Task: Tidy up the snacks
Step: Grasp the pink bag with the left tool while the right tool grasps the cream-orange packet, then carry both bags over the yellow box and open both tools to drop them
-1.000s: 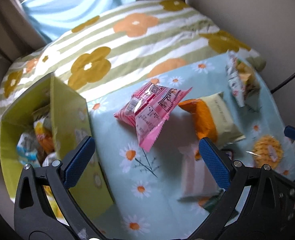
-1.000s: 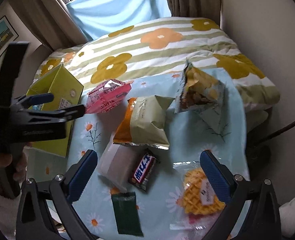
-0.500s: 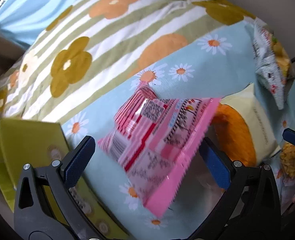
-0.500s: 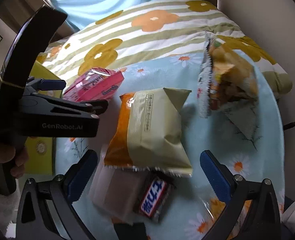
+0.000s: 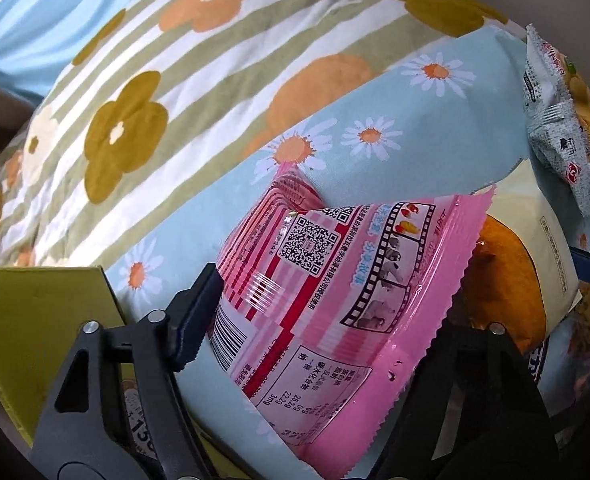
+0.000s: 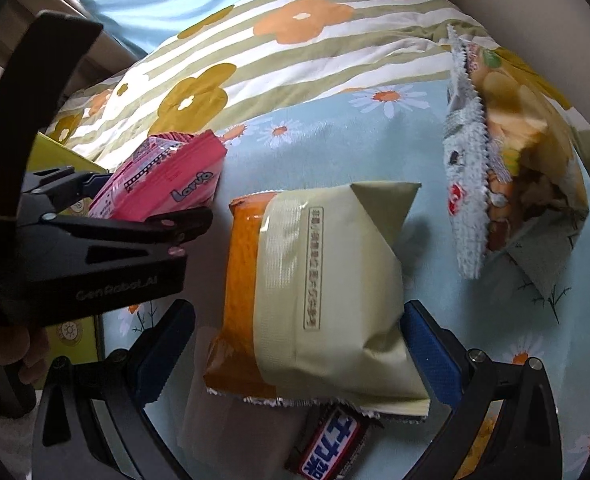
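A pink snack packet [image 5: 335, 292] fills the left wrist view, lying between my left gripper's [image 5: 319, 316] fingers, which have closed in onto its sides. It also shows in the right wrist view [image 6: 167, 184], pinched by the left gripper [image 6: 143, 200]. My right gripper [image 6: 295, 344] is open around an orange and cream snack bag [image 6: 315, 304] on the daisy cloth [image 6: 355, 140]; its blue pads [image 6: 431, 356] stand beside the bag's edges, and contact is unclear. A yellow-green box [image 5: 35, 320] stands at the left.
A grey and yellow chip bag [image 6: 511, 160] stands at the right. A Snickers bar [image 6: 331, 444] and a flat pale packet [image 6: 239, 432] lie under the cream bag's near end. A striped flower quilt [image 6: 295, 48] lies behind.
My left gripper has moved forward and closed on the pink packet. My right gripper has advanced over the cloth until the orange and cream bag lies between its open fingers.
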Demonstrator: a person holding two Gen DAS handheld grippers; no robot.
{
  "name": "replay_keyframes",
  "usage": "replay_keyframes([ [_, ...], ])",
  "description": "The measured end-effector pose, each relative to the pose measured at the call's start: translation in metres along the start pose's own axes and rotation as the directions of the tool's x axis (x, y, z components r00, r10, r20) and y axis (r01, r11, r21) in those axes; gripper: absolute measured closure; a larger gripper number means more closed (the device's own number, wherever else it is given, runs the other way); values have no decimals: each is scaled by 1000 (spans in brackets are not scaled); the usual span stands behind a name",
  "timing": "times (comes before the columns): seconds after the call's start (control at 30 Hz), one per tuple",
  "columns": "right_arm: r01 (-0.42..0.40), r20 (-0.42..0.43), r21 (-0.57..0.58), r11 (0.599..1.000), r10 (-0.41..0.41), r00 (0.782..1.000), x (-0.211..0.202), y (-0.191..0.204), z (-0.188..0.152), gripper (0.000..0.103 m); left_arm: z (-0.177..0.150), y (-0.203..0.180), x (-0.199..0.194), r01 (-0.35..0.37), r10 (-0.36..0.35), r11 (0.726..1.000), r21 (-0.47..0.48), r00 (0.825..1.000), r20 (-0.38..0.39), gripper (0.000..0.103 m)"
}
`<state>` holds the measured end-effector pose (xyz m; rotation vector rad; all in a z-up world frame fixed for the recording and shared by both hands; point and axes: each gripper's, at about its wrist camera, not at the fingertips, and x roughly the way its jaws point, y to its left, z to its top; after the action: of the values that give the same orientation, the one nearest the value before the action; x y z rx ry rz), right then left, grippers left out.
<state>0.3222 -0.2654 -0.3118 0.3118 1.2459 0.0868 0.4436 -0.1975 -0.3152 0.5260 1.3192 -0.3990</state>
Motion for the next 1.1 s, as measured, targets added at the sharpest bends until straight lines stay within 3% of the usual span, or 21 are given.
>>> replay_keyframes([
  [0.33, 13, 9, -3, 1000, -13, 1000, 5, 7, 5, 6, -7, -1, -14, -4, 4, 1000, -17, 1000, 28, 37],
  [0.43, 25, 1, -16, 1000, -25, 1000, 8, 7, 6, 23, -10, 0, -19, -4, 5, 1000, -30, 999, 34, 37],
  [0.67, 15, 11, -33, 999, -15, 1000, 4, 9, 2, 33, -20, 3, -32, -11, 14, 998, -57, 999, 52, 37],
  [0.87, -25, 36, -63, 998, 27, 999, -15, 15, -7, 36, -31, 3, -62, -28, 35, 996, -81, 995, 97, 37],
  [1.1, -59, 92, -134, 989, 72, 993, -54, 32, -17, 36, -55, 5, -127, -41, 71, 988, -148, 977, 201, 37],
])
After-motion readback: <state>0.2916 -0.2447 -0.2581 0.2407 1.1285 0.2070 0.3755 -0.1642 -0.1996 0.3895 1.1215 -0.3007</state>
